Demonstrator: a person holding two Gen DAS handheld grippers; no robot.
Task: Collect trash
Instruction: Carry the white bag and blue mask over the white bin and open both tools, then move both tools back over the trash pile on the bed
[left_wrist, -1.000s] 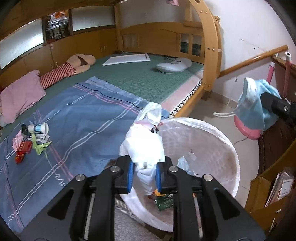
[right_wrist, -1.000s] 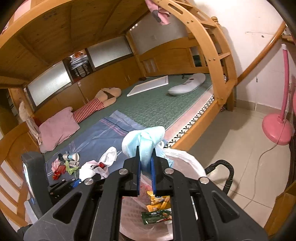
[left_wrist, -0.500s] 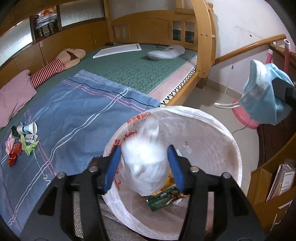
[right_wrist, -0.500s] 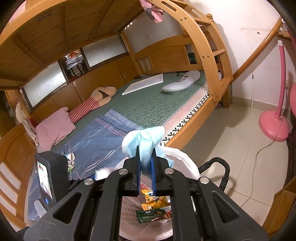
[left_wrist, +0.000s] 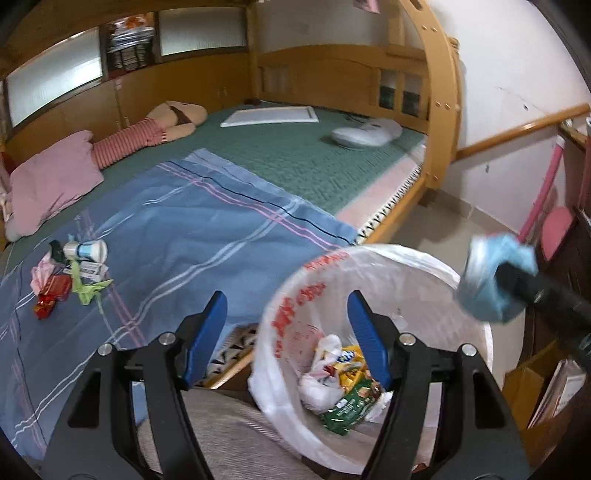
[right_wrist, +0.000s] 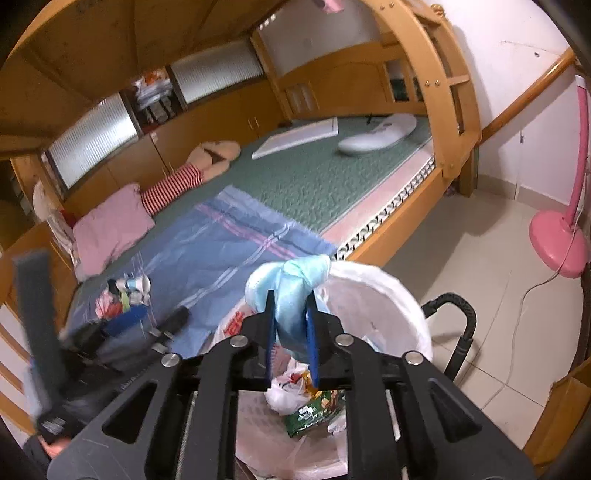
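A bin lined with a white bag (left_wrist: 476, 332) stands beside the bed and holds a crumpled white plastic bag (left_wrist: 321, 373), a green packet (left_wrist: 351, 406) and a yellow wrapper. My left gripper (left_wrist: 286, 299) hangs over the bin's near left rim. Its jaws are opening and nothing is between them. My right gripper (right_wrist: 291, 295) is above the bin (right_wrist: 406, 295) with a light blue face mask (right_wrist: 291, 280) pinched between its pads, and its jaws are starting to open. More trash (left_wrist: 70, 266) lies in a small pile on the blue blanket.
The bed carries a blue striped blanket (left_wrist: 192, 229), a pink pillow (left_wrist: 51, 181), a striped doll and a white board. A pink fan stand (right_wrist: 557, 243) is on the tiled floor at right. A cardboard box of books (left_wrist: 543, 384) sits right of the bin.
My left gripper opened and let go of the white plastic bag, which dropped into the bin. My right gripper sank toward the bin with the mask, its pads a little wider apart.
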